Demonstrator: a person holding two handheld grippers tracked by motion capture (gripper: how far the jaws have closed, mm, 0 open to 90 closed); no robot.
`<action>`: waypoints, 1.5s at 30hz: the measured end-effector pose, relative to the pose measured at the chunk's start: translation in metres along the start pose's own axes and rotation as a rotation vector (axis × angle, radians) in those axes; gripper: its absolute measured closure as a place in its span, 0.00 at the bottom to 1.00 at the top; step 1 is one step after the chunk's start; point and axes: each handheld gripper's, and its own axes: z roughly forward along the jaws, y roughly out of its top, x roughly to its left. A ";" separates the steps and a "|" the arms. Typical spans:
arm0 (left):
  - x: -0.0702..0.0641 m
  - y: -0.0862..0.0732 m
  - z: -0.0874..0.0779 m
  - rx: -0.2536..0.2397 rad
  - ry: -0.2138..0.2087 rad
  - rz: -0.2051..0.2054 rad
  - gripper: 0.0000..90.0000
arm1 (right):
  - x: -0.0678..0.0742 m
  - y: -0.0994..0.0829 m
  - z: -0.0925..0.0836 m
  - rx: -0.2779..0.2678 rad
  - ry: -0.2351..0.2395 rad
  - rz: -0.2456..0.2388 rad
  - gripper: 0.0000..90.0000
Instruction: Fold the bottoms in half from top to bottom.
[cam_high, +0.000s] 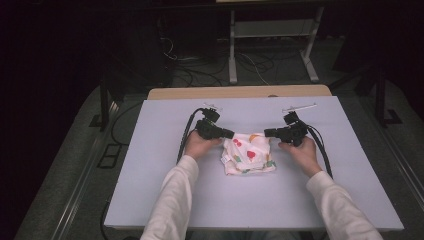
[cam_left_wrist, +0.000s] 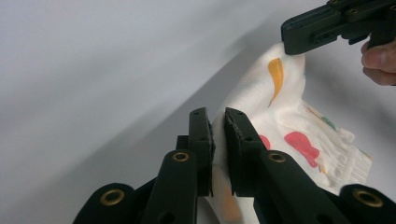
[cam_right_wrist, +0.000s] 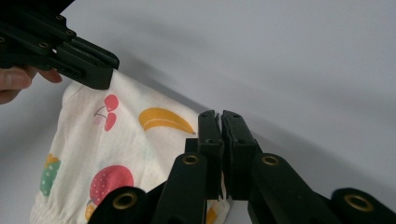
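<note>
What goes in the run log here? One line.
left tool: shut on cloth corner | right tool: shut on opposite corner | cloth: fruit print, held up at the top edge over table

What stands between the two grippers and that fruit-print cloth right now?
Nothing visible. The left gripper and the right gripper are each already clamped on a far corner of the fruit-print cloth, which lies on the white table.

The cloth (cam_high: 249, 154) lies mid-table (cam_high: 165, 175), between the left gripper (cam_high: 231, 134) and right gripper (cam_high: 267, 133).
</note>
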 end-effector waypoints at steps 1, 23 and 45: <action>0.001 0.001 0.000 -0.010 0.007 -0.003 0.90 | 0.000 0.002 0.000 -0.003 -0.005 -0.003 0.95; 0.020 -0.001 0.012 -0.114 0.062 -0.027 0.89 | -0.011 0.015 0.019 -0.045 -0.058 0.011 0.95; 0.029 0.007 0.010 -0.175 0.092 -0.101 0.43 | -0.017 0.017 0.028 -0.060 -0.129 0.027 0.55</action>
